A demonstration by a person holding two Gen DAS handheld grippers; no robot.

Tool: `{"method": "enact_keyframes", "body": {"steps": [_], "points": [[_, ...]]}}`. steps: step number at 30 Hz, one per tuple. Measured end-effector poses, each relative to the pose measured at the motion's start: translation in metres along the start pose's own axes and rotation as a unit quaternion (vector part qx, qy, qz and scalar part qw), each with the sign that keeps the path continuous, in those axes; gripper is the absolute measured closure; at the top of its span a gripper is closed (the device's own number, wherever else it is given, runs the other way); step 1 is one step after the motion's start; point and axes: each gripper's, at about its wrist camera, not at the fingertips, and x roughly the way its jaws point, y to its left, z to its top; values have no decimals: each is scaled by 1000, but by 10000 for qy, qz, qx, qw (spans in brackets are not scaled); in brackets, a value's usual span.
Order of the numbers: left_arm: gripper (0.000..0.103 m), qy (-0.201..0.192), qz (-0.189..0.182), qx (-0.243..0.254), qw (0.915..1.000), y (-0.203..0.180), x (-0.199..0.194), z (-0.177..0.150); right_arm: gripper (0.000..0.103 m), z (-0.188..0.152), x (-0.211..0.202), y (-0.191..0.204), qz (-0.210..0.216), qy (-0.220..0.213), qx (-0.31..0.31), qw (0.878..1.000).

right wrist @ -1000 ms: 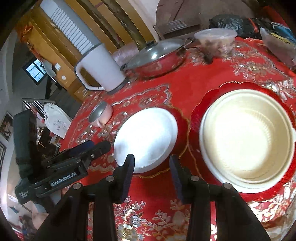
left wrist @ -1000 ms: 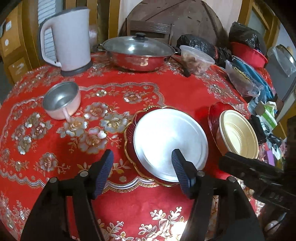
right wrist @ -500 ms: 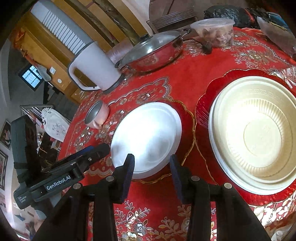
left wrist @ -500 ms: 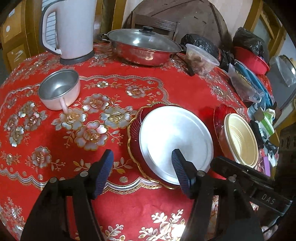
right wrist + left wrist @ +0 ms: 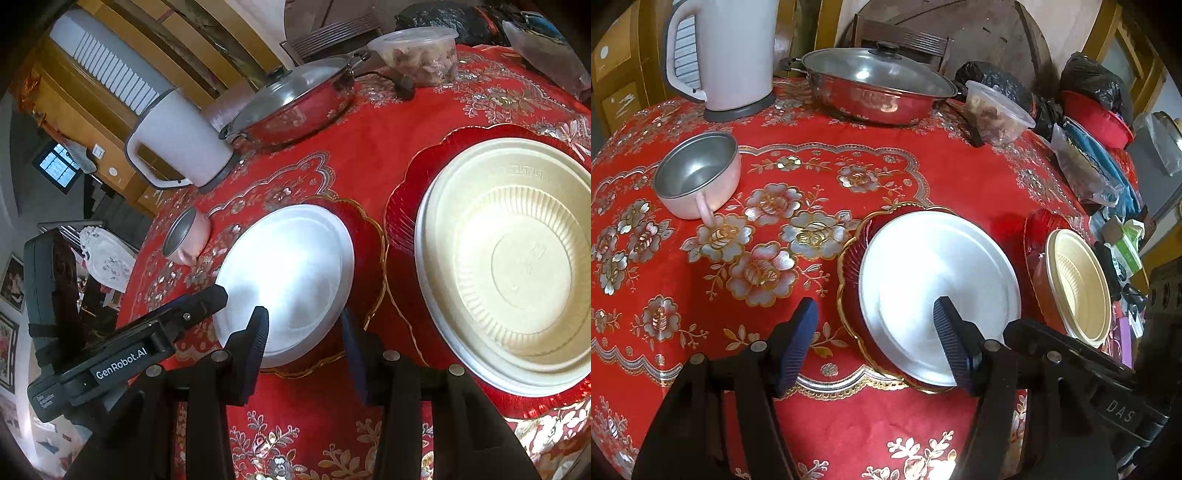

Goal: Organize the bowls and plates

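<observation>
Two pairs of black tongs with ribbed dark-blue pads hover over a round worktop [image 5: 923, 177] draped in glossy red cloth with gold-and-silver flowers. The left tongs [image 5: 875, 332] gape wide and empty, one pad over a smooth white plate [image 5: 938, 280] resting on a scalloped, gold-rimmed red dish [image 5: 849, 266]. The right tongs [image 5: 303, 332] stand parted, gripping nothing, at that plate's near rim. Beside it, a ribbed cream bowl [image 5: 517, 266] sits on a second red dish [image 5: 410, 177]. Behind: an empty pink mug [image 5: 698, 177] with steel lining, a kettle [image 5: 731, 55] cut off at the top, a lidded steel pan [image 5: 875, 85], and a clear tub [image 5: 997, 114] whose brownish contents are hard to make out.
</observation>
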Motion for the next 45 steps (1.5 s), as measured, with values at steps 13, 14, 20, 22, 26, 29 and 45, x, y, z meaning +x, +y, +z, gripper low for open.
{"method": "enact_keyframes", "body": {"steps": [13, 14, 20, 22, 26, 29, 45], "points": [[41, 262, -172, 19, 9995, -6, 19, 4, 62, 3, 10, 3, -185, -20, -135, 9997], [44, 269, -179, 17, 9995, -6, 20, 4, 62, 4, 11, 3, -213, -22, -158, 9996], [61, 272, -152, 16, 9995, -6, 22, 4, 66, 5, 13, 4, -247, -25, -230, 9994], [71, 217, -43, 31, 9998, -5, 22, 4, 69, 5, 15, 4, -279, -33, -267, 9992], [81, 175, 52, -3, 9998, -1, 22, 5, 78, 6, 15, 2, -318, -64, -307, 9990], [84, 156, 83, -5, 9998, 1, 21, 4, 82, 6, 14, 0, -309, -84, -307, 9990], [84, -306, 24, 147, 9994, -15, -26, 7, 82, 5, -20, 14, -196, -356, -545, 9977]]}}
